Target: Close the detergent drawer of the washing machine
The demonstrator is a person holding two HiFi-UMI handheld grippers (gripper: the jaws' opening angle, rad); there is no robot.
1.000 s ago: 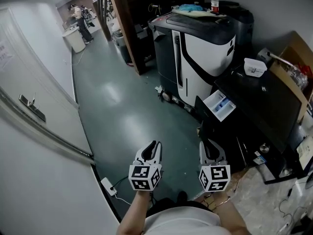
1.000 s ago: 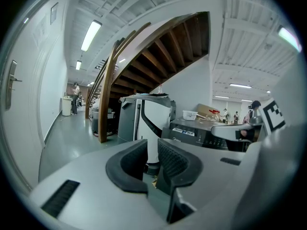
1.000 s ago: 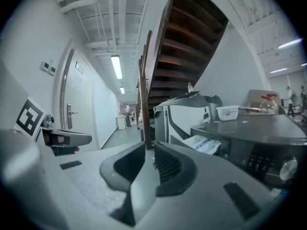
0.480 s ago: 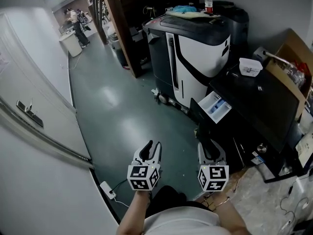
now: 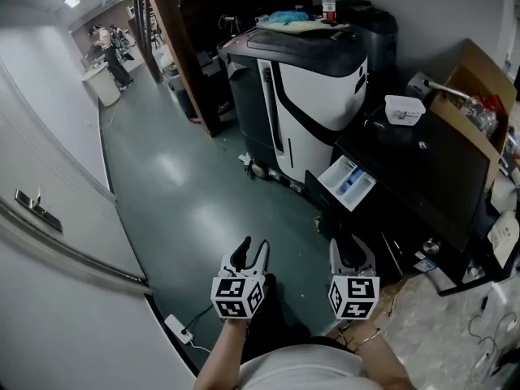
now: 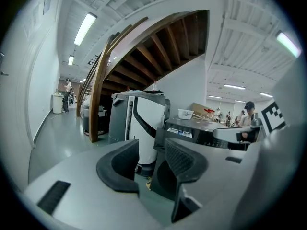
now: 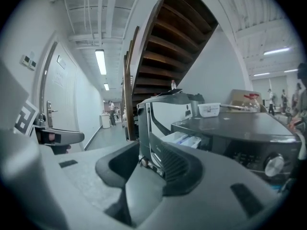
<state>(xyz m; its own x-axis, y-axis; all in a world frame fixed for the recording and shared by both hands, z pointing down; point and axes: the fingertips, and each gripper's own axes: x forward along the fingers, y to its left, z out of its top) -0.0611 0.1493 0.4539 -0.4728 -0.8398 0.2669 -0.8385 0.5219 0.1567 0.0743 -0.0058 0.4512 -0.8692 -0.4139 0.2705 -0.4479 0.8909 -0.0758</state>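
**A:** How do the fingers stand?

**B:** The left gripper (image 6: 151,161) has its fingers (image 6: 123,166) released. They have just been spreading and hold nothing. The right gripper (image 7: 152,169) is the same: its fingers (image 7: 178,169) are wide apart after opening, and they are empty.

**A:** Where are the two grippers?

**B:** In the head view both sit at the bottom centre, side by side over the grey-green floor (image 5: 187,185). The right one is near the lower front of the washing machine (image 5: 431,177).

**A:** And the detergent drawer?

**B:** The detergent drawer (image 5: 348,183) is pulled out. It sticks out from the black machine's front at centre right of the head view, well apart from both grippers. Its white inside shows, with a blue part in it. In the right gripper view it appears at centre frame, just above the right-hand finger.

**A:** What is around it?

**B:** A white tub (image 5: 404,110) sits on the washer's top, and an open cardboard box (image 5: 475,88) is at the right edge. A white and black machine (image 5: 325,88) stands just beyond the drawer, with a red-capped bottle (image 5: 328,3) on top. Behind it a wooden staircase (image 6: 144,56) rises. A pale door (image 5: 32,210) fills the left edge.
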